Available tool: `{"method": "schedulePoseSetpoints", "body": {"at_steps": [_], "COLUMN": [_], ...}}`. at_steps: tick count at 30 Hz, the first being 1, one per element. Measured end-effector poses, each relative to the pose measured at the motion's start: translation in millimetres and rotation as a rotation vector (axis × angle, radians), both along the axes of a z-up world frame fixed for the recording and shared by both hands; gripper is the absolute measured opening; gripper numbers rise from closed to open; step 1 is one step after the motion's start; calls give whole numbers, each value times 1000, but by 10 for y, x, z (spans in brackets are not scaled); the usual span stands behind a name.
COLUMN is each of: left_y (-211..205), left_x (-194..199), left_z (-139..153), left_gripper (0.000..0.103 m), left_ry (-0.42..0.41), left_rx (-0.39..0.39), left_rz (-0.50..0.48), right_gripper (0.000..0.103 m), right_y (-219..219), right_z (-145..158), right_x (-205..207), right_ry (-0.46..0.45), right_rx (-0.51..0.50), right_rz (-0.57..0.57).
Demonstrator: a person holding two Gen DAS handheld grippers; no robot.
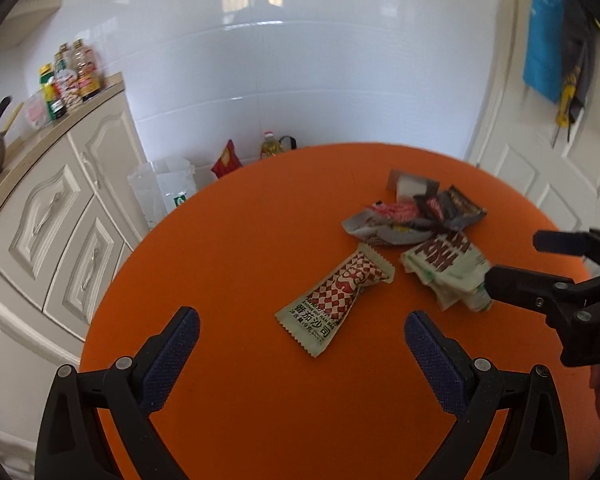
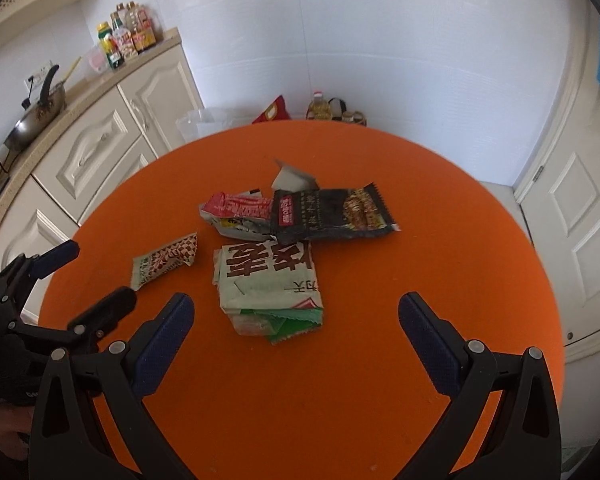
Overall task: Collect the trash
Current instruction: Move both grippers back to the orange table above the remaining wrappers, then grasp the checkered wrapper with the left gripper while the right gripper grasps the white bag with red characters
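Several wrappers lie on a round orange table [image 1: 240, 240]. A red-and-white checked sachet [image 1: 336, 300] lies just ahead of my open, empty left gripper [image 1: 302, 334]; it also shows in the right wrist view [image 2: 164, 262]. A pale green wrapper with brown letters [image 2: 268, 284] lies just ahead of my open, empty right gripper [image 2: 296, 314], and shows in the left wrist view [image 1: 446, 268]. Behind it lie a black snack bag [image 2: 332, 214], a red-and-white wrapper [image 2: 238, 210] and a grey torn piece [image 2: 290, 178]. The right gripper [image 1: 512, 260] reaches in from the right, open.
Cream cabinets [image 1: 48, 220] with bottles [image 1: 70, 80] and a pan [image 2: 36, 120] on the counter stand left. A clear plastic bag [image 1: 162, 186], a red bag [image 1: 226, 160] and an oil bottle [image 1: 270, 145] sit on the floor behind the table. A white door [image 2: 572, 220] is right.
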State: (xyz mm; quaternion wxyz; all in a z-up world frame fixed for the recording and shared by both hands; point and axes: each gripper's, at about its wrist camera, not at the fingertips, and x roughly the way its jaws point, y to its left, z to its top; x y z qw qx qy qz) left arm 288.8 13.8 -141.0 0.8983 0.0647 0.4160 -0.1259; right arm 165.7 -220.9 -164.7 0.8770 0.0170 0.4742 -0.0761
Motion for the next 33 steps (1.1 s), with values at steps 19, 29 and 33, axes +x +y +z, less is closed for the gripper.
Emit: {"method": "schedulePoseSetpoints", "body": {"at_steps": [19,29,33], "left_y": [-327,-355,-550], "left_x": [1594,2023,2116], "left_z": [-460,-626,-631], "left_gripper": [14,10,10], "left_ry": [82,109,96], "left_rx": [-117,-250,-268], "left_rz": [-124,-33,-43], "right_gripper": [102,69,68], "right_y": [39,243,122], "right_z": [-332,-414,-364], "right_x": [328,318,114], "right_ry": [66,38,24], "right_rx": [19,-88,-18], "right_rz": [34,68,49]}}
